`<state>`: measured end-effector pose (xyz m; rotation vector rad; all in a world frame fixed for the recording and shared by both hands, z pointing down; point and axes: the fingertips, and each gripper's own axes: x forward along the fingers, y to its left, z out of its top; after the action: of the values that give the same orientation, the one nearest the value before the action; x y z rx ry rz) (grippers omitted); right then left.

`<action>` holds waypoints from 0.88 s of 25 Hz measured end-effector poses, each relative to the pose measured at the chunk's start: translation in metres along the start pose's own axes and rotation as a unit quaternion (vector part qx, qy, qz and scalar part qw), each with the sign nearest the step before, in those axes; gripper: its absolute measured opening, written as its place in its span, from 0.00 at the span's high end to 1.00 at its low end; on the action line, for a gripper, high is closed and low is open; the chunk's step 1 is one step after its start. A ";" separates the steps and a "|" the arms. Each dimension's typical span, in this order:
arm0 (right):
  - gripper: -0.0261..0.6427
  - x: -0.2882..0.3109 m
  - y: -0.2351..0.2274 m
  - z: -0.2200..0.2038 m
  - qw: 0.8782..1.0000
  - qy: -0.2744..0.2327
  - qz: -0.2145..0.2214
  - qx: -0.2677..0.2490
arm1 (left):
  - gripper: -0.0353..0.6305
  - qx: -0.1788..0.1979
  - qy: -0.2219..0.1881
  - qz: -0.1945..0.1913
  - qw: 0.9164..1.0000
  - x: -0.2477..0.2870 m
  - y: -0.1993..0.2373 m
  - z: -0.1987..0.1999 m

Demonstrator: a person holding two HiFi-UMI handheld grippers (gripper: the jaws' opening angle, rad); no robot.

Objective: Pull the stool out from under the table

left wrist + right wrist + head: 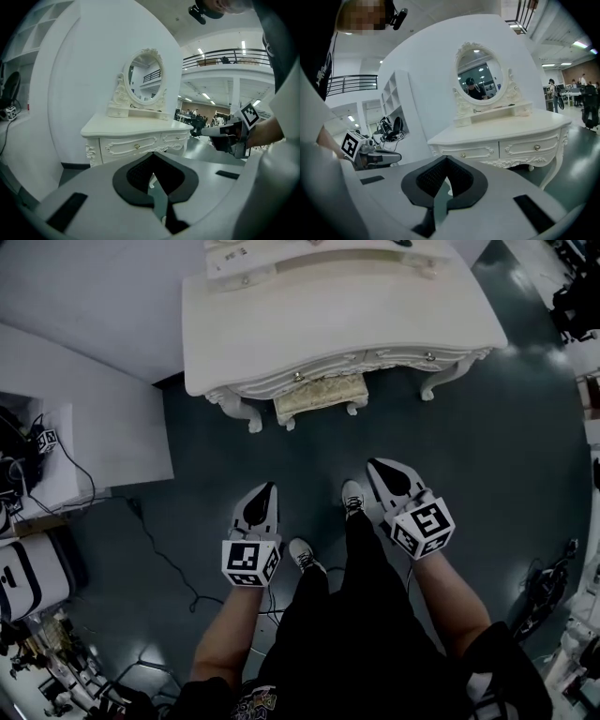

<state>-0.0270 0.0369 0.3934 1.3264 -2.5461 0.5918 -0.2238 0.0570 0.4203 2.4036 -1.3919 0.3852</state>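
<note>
Stool (320,397) under table (337,306), at 12 o'clock from left gripper (269,489) and right gripper (377,467), well apart. Right looks slightly nearer. Both pairs of fingers together, empty.

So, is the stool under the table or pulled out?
Under it: the stool shows only its front past the table edge.

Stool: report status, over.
Left gripper and right gripper shut, empty, short of the stool. Stool tucked under table, untouched. No obstacle seen between.

Dark glossy floor (525,427) meets a white wall (84,70) — ceiling lights (243,46) glow.
</note>
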 end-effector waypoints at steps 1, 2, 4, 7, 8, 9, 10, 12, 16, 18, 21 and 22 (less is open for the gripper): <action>0.92 0.004 -0.008 -0.002 1.000 -0.001 -0.002 -0.003 | 0.94 0.004 0.000 0.003 1.000 0.009 0.002 -0.003; 0.92 0.009 -0.017 -0.005 1.000 -0.002 -0.004 -0.006 | 0.94 0.007 0.001 0.007 1.000 0.018 0.005 -0.007; 0.92 0.020 -0.034 -0.013 1.000 -0.001 -0.007 -0.009 | 0.94 0.008 0.005 0.016 1.000 0.036 0.012 -0.016; 0.92 0.036 -0.056 -0.032 1.000 0.006 -0.011 -0.006 | 0.94 0.008 0.019 0.029 0.999 0.058 0.020 -0.037; 0.92 0.041 -0.064 -0.040 1.000 0.009 -0.014 -0.004 | 0.94 0.010 0.024 0.032 0.999 0.065 0.022 -0.045; 0.92 0.047 -0.072 -0.047 1.000 0.011 -0.016 -0.004 | 0.94 0.011 0.029 0.034 0.999 0.073 0.024 -0.053; 0.92 0.053 -0.079 -0.054 1.000 0.012 -0.017 -0.004 | 0.94 0.012 0.033 0.036 0.999 0.081 0.026 -0.061; 0.92 0.066 -0.091 -0.068 1.000 0.014 -0.019 -0.006 | 0.94 0.010 0.040 0.040 0.998 0.098 0.034 -0.078; 0.92 0.096 -0.111 -0.102 1.000 0.019 -0.021 -0.007 | 0.94 0.005 0.050 0.051 0.997 0.129 0.051 -0.112; 0.92 0.110 -0.121 -0.119 1.000 0.021 -0.021 -0.008 | 0.94 0.002 0.051 0.055 0.997 0.145 0.060 -0.129; 0.92 0.129 -0.135 -0.143 0.999 0.022 -0.028 -0.012 | 0.94 -0.001 0.055 0.056 0.997 0.167 0.072 -0.156; 0.92 0.135 -0.140 -0.151 0.999 0.022 -0.032 -0.012 | 0.94 0.000 0.058 0.057 0.997 0.173 0.077 -0.166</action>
<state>0.0100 -0.0680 0.6128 1.3656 -2.4596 0.5702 -0.2177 -0.0449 0.6504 2.2697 -1.4798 0.5434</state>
